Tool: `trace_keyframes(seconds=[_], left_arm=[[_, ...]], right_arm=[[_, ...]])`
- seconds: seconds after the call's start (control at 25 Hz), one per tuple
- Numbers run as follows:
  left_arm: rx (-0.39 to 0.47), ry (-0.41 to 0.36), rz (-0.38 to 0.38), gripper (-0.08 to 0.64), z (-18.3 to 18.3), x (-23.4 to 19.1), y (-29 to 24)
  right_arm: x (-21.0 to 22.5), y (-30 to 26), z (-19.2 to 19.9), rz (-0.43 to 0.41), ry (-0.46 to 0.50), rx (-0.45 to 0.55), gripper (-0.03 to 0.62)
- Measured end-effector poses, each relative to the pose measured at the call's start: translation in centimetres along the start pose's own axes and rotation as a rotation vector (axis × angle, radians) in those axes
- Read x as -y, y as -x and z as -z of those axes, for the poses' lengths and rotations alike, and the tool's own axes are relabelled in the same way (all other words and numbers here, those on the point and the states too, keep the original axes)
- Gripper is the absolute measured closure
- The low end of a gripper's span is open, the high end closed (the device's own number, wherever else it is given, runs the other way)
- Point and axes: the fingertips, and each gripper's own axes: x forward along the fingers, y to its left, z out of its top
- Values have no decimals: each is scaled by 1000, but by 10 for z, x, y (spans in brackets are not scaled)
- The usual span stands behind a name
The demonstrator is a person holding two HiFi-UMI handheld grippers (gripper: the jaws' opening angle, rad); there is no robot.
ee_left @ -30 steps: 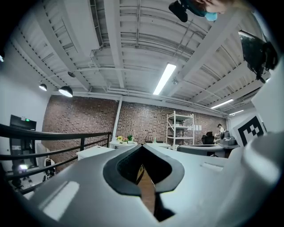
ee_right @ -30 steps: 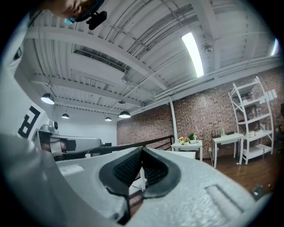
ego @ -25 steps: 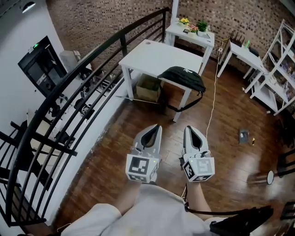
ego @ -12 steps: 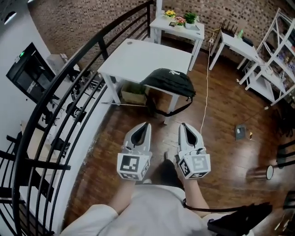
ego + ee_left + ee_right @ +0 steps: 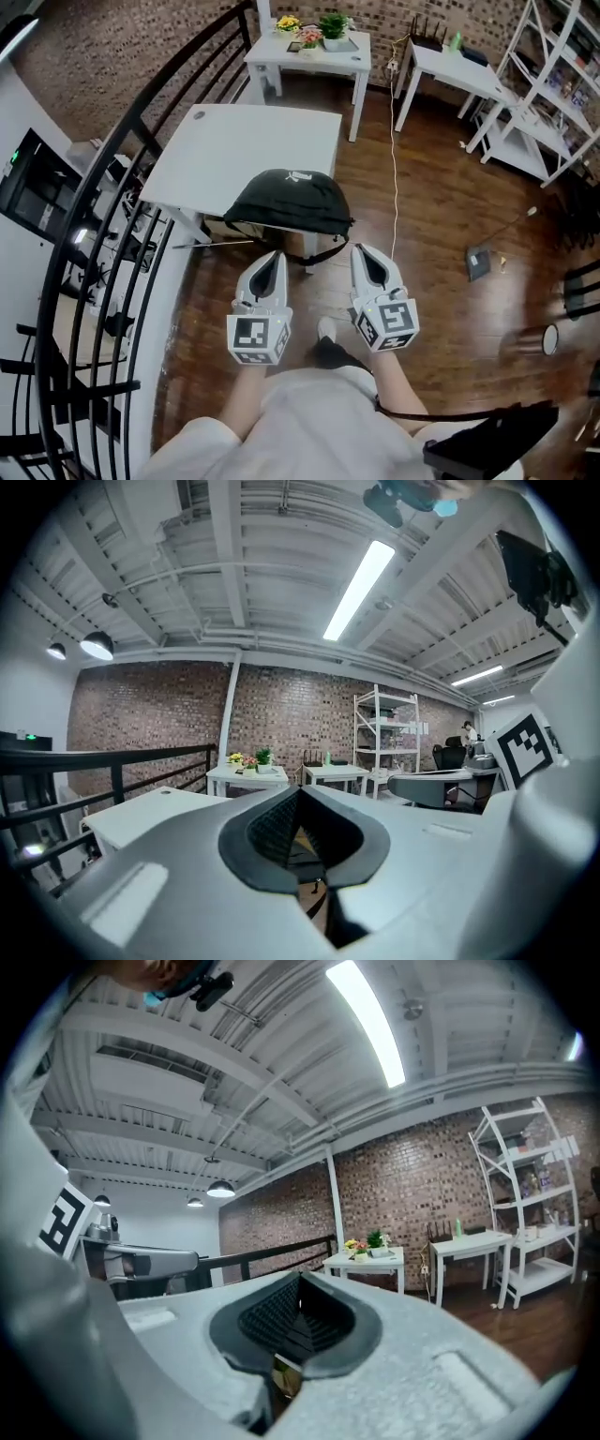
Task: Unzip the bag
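A black bag (image 5: 289, 202) lies on the near edge of a white table (image 5: 244, 150), with a strap hanging below the edge. Both grippers are held side by side in front of the bag and short of it, over the wooden floor. My left gripper (image 5: 273, 255) is shut with nothing between its jaws, and its tips point at the bag's near side. My right gripper (image 5: 364, 251) is shut and empty too, just right of the bag. In the left gripper view the left gripper (image 5: 300, 794) shows its pads meeting; in the right gripper view the right gripper (image 5: 300, 1283) does the same.
A black railing (image 5: 112, 216) runs along the left. A small white table with potted plants (image 5: 309, 42) and another white table (image 5: 450, 70) stand behind. White shelving (image 5: 553, 84) is at the right. A cable (image 5: 394, 178) trails over the floor.
The view has moved toward the table, so the bag now sits much closer to both grippers. Both grippers have stayed shut and side by side.
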Motion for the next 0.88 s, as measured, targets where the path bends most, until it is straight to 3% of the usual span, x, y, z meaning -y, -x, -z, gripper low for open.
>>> trace_keyframes(seconds=[0.24,0.4,0.48,0.56,0.72,0.88], left_arm=[[-108,32,20,543,43,20,-82],[-221,69,52,543,98,24,-118],[-281,84,63,543,128,22,-130],[-330,90,71,543,155,16,-142],[-454,57,94,543,206,2,-156],[-544,65,107,543,244,-7,-160]], right_arm=[[88,-42,42,21,-16,-142,601],[116,-63,124,7,56,-354,601],[122,-72,178,-18,80,-473,484],[125,-83,228,-43,117,-567,476],[125,-112,309,-86,161,-691,457],[133,-141,357,-55,187,-746,416]])
